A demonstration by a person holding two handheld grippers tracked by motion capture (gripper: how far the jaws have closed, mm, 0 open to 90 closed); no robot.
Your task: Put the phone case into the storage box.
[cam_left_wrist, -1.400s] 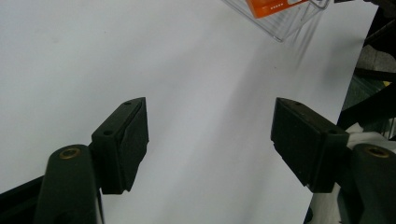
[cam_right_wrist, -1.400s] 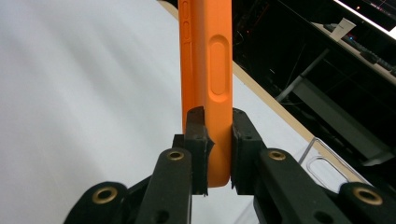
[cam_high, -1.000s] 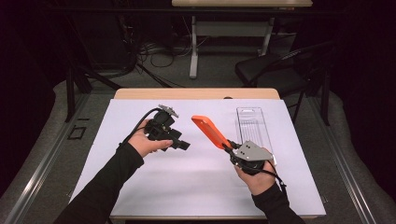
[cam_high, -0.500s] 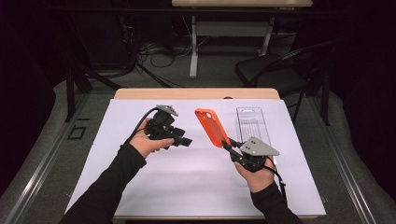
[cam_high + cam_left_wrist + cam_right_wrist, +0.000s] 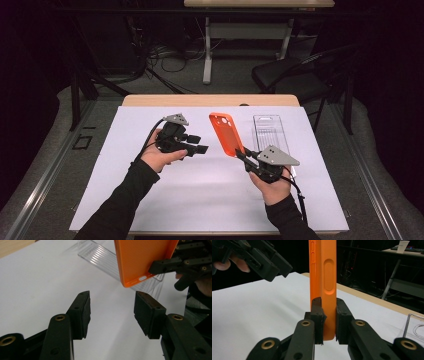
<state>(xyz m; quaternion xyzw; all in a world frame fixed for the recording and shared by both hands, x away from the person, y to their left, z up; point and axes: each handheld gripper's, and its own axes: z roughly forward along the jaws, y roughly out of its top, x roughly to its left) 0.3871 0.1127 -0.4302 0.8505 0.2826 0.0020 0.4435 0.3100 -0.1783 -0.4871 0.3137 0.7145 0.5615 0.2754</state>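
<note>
- Above the middle of the tabletop point(image 5: 125, 200), in the high view, the case point(image 5: 226, 134) is lifted clear of the white sheet; the right tongs point(image 5: 246, 154) pinch its lower end, and its camera cut-out points toward the far edge.
- Left tongs point(image 5: 199, 145) hover just beside it, nearer the left edge, pointing at it with nothing between the jaws, which have just been closing and now stand half wide.
- A clear tray point(image 5: 270, 131) lies flat toward the far right corner.
- Left gripper view: the left tongs point(image 5: 112, 308) stand apart, empty, below the case point(image 5: 140, 257); its dotted inner face looks thin-walled, so I judge it light and bendy, likely to flex if gripped mid-span.
- Its bottom rim with a small slot looks stiffer, a better place to bite.
- Right gripper view: the right tongs point(image 5: 329, 320) are clamped narrow across the case point(image 5: 323, 270) edge-on, pads on both faces.
- The smooth, rubbery-looking skin should resist slipping, and it is hardly fragile.
- For a second hold I would take the long side rim near the button ridges, away from the thin cut-out end.
</note>
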